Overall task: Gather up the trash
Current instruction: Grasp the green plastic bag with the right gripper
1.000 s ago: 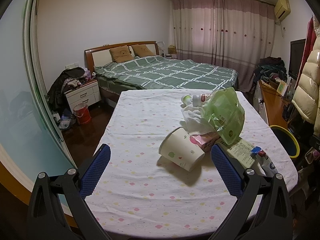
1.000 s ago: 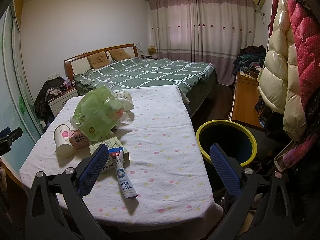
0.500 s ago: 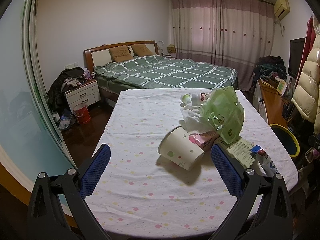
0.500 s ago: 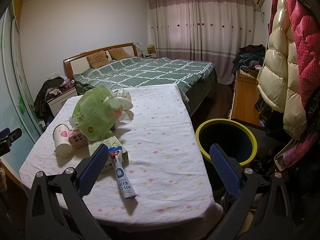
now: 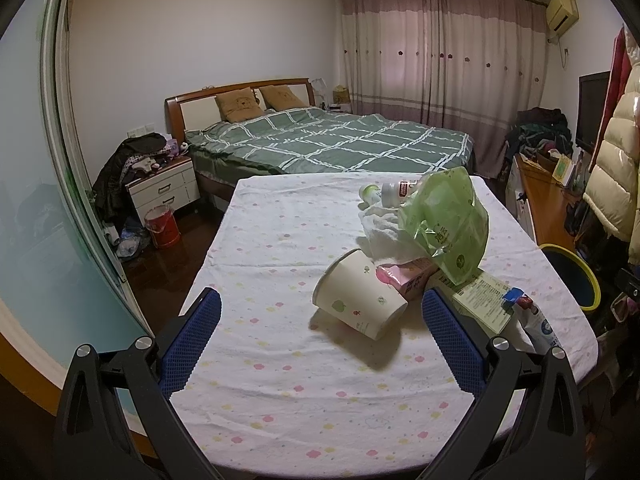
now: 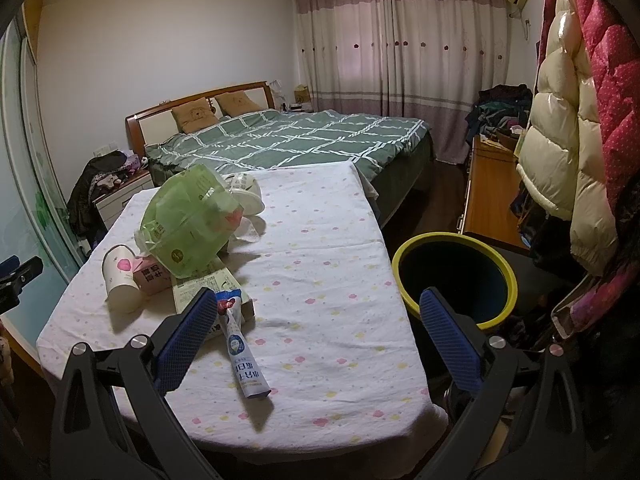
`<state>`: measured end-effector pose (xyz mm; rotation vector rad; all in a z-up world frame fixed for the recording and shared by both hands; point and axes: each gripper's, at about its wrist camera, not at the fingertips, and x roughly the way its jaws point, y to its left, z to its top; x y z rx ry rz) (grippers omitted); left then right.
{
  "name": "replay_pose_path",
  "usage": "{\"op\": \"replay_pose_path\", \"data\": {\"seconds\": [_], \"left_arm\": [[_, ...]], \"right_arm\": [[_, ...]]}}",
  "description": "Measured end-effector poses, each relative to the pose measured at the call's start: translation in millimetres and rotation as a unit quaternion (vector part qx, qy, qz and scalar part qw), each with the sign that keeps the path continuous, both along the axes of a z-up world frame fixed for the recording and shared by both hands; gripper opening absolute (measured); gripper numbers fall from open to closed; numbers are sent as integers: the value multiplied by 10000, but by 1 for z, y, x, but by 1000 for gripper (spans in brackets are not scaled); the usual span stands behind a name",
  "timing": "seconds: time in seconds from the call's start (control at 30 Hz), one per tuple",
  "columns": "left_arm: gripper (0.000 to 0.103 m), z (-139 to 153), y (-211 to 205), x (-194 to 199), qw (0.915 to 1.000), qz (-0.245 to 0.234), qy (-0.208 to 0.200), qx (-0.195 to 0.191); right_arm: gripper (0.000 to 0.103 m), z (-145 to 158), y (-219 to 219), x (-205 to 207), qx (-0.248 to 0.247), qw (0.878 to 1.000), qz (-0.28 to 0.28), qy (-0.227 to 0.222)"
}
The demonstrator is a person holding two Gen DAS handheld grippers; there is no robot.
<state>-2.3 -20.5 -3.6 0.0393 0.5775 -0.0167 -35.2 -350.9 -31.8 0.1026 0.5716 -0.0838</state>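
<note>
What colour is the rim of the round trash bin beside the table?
Yellow rim, dark inside; clearest in the right wrist view.

The room is a bedroom with plain white walls (image 5: 200, 40). A wide bed with a green checked cover (image 5: 340, 140) stands against the far wall, with a brown wooden headboard (image 5: 240, 90) and two brown pillows (image 5: 256, 102). Beside it is a white bedside cabinet with drawers (image 5: 164, 188), covered with dark clothes. Long pink and cream curtains (image 5: 440, 60) are closed. The floor is dark glossy wood (image 5: 168, 252). A cream air conditioner (image 5: 562, 10) hangs high on the right. An orange wooden sideboard (image 6: 490, 204) stands along the right wall.
</note>
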Motion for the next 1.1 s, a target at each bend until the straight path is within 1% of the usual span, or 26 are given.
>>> {"op": "replay_pose_path", "data": {"seconds": [0.1,0.3,0.43,0.5,0.67,0.83,0.9,0.97,1.0,1.03,1.07,1.1], "left_arm": [[99,-1,0,5,10000,-10,17,-6],[99,-5,-3,15,10000,-35,85,34],[99,-8,-4,22,9999,-64,133,43],[99,-11,-3,26,9998,-66,169,24],[99,-15,0,37,9997,-53,253,-9],[99,-20,4,47,9995,-42,314,-32],[99,-21,4,50,9994,-50,330,-36],[99,-23,4,54,9994,-63,352,-35],[99,-24,4,55,9993,-64,368,-33],[99,-25,4,57,9992,-67,384,-35],[99,-26,5,58,9992,-72,401,-42],[99,-27,5,60,9991,-76,418,-52]], "right_arm": [[97,1,1,7,37,10000,59,47],[97,6,16,42,92,9986,522,63],[97,14,38,81,37,9948,1017,62],[97,17,49,105,87,9918,1273,88],[97,22,74,158,29,9852,1704,172],[97,20,89,209,17,9779,2055,374],[97,17,95,226,-22,9762,2109,497],[97,12,100,241,44,9715,2276,658],[96,10,103,246,59,9698,2325,738],[91,8,105,250,55,9686,2358,788],[82,5,107,255,57,9675,2373,868],[79,2,107,258,122,9649,2429,993]]}}
